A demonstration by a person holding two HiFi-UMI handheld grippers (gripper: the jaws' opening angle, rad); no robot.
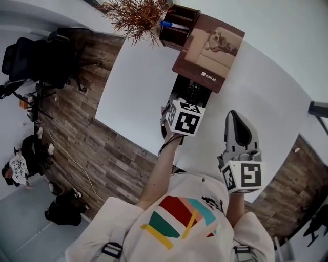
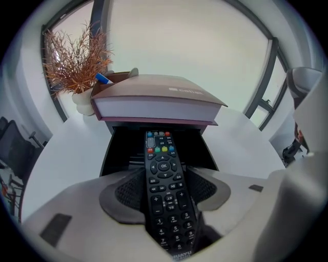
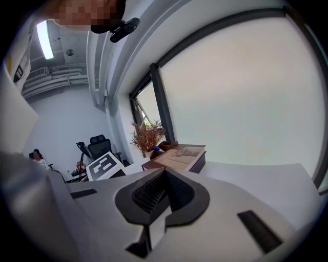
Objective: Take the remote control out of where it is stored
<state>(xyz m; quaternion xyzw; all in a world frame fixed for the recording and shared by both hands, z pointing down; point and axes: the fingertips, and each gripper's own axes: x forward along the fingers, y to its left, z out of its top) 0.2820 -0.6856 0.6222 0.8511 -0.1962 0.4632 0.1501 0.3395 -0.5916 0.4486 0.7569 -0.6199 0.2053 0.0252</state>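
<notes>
A black remote control (image 2: 165, 169) lies lengthwise in a black open-fronted holder (image 2: 119, 148) under a thick brown book (image 2: 154, 100) on the white table (image 1: 136, 87). Its near half sticks out between the pads of my left gripper (image 2: 165, 197), which press on both of its long sides. In the head view the left gripper (image 1: 178, 101) reaches to the holder's mouth, where the remote control (image 1: 194, 91) shows. My right gripper (image 1: 237, 120) hangs above the table to the right, shut and holding nothing; in its own view the right gripper (image 3: 163, 178) has its pads together.
A dried plant (image 1: 136, 15) and a brown desk organiser (image 1: 177, 23) with a blue pen stand behind the book (image 1: 209, 51). An office chair (image 1: 36, 59) and a seated person (image 1: 15, 169) are on the wooden floor to the left.
</notes>
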